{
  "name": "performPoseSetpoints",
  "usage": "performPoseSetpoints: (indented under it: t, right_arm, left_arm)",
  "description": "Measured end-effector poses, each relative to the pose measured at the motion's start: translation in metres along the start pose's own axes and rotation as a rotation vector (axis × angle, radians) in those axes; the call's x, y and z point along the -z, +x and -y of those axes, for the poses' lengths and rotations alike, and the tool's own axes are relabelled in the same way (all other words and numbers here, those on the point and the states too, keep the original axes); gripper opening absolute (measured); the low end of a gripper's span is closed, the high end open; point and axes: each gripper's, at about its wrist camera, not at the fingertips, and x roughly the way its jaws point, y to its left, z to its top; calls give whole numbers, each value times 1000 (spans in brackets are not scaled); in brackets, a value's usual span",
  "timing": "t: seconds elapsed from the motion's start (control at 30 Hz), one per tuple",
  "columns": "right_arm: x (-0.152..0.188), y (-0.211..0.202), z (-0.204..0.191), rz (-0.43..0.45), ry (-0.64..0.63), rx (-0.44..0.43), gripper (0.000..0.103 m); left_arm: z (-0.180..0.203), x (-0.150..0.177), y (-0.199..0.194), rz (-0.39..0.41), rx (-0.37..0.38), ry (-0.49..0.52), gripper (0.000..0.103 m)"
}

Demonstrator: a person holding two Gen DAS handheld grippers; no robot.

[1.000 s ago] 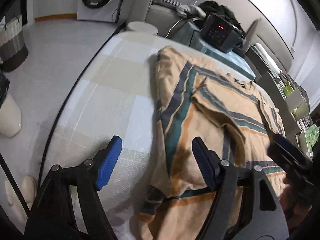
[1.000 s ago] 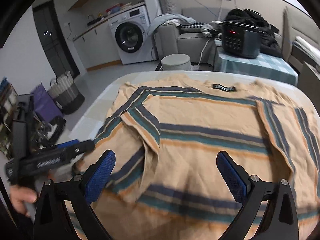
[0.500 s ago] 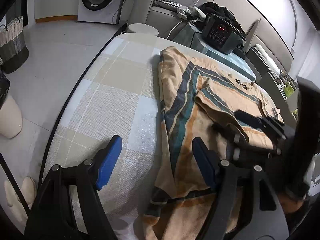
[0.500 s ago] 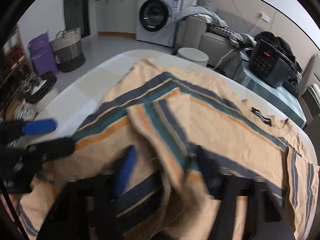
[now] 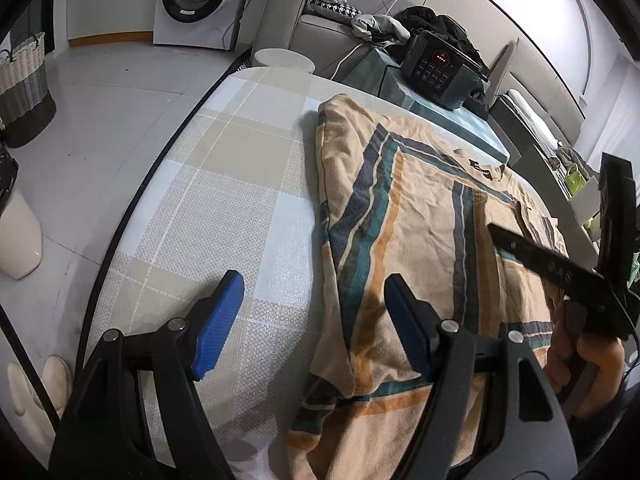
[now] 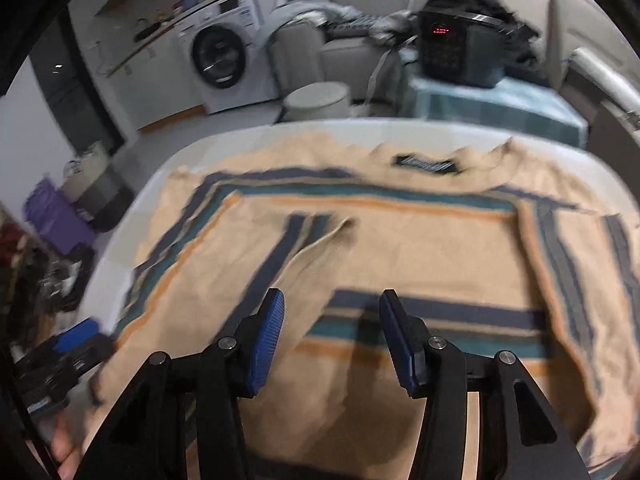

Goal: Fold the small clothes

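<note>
The left tool (image 5: 310, 320) gapes wide and empty, straddling the left folded edge of the striped shirt (image 5: 420, 232). The right tool (image 6: 330, 338) is partly open, holding nothing, low over the hem. Ahead of both, the shirt lies flat on the checked surface (image 5: 224, 200), collar pointing away.

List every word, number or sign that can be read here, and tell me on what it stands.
None reads clearly.
Shirt neck label: white lettering, too small; blurred in the right wrist view.
Cooker panel: red lit display and buttons, illegible.
Washer door sticker: too small.
</note>
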Motion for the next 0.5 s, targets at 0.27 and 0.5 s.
performPoseSetpoints:
  t: [0.27, 0.5]
  right_arm:
    - [-6, 12, -2, -15, 92, -88, 51]
    - [-9, 2, 4, 19, 117, -100, 55]
  left_arm:
    - [-2, 0, -1, 0, 24, -23, 70]
    - [0, 0, 1, 0, 21, -23, 70]
